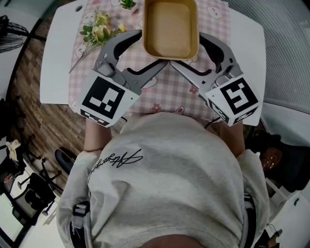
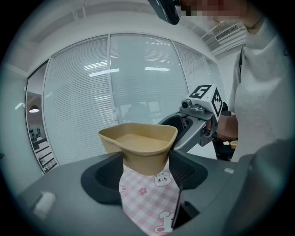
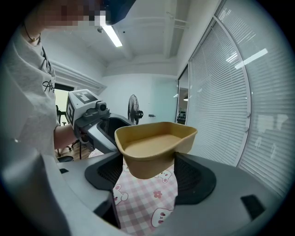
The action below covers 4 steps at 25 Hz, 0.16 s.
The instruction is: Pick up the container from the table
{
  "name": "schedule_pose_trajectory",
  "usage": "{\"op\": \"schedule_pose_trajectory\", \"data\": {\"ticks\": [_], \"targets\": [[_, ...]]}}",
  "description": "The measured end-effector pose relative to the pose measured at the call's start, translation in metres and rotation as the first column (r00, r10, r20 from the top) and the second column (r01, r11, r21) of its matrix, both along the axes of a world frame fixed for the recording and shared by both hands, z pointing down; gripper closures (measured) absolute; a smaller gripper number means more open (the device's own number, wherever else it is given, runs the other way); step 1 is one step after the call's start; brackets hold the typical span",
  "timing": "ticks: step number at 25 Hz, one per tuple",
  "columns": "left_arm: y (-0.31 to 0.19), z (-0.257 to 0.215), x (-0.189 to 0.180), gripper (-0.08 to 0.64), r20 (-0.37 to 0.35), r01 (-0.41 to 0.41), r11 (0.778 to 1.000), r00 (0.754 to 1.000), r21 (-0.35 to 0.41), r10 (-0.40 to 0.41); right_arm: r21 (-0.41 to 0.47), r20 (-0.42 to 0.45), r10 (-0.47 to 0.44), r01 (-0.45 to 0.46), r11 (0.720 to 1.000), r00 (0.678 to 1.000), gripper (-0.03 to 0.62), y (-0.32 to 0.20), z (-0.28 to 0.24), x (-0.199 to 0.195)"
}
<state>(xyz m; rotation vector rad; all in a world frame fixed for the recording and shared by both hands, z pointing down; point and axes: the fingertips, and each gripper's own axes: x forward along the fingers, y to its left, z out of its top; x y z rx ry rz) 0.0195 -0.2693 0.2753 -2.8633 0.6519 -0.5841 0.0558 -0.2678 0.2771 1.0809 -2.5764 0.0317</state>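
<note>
A tan, shallow, empty container (image 1: 170, 28) hangs above the table, held from its near end by both grippers. My left gripper (image 1: 154, 47) has its jaws clamped round the container's near left corner. My right gripper (image 1: 185, 48) clamps the near right corner. In the left gripper view the container (image 2: 138, 143) sits wedged between the dark pads of my left gripper (image 2: 146, 170), with the checked cloth showing below it. The right gripper view shows the same: the container (image 3: 154, 145) is pressed between the pads of my right gripper (image 3: 150, 173).
A pink checked tablecloth (image 1: 164, 92) with rabbit prints covers the white table (image 1: 58, 58). A bunch of flowers (image 1: 99, 30) lies at the left of the cloth, and a small green plant (image 1: 128, 4) stands at the far edge. Wooden floor lies to the left.
</note>
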Motion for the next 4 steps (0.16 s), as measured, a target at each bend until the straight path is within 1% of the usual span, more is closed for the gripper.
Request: {"op": "schedule_pose_trajectory", "data": {"ticks": [4], "targets": [[-0.0004,-0.0004,-0.0007,0.253,-0.007,0.0,1.0,1.0,-0.006,0.0,0.001,-0.001,0.0,0.0,1.0,1.0,0.245,-0.0003,-0.001,-0.0006]]}}
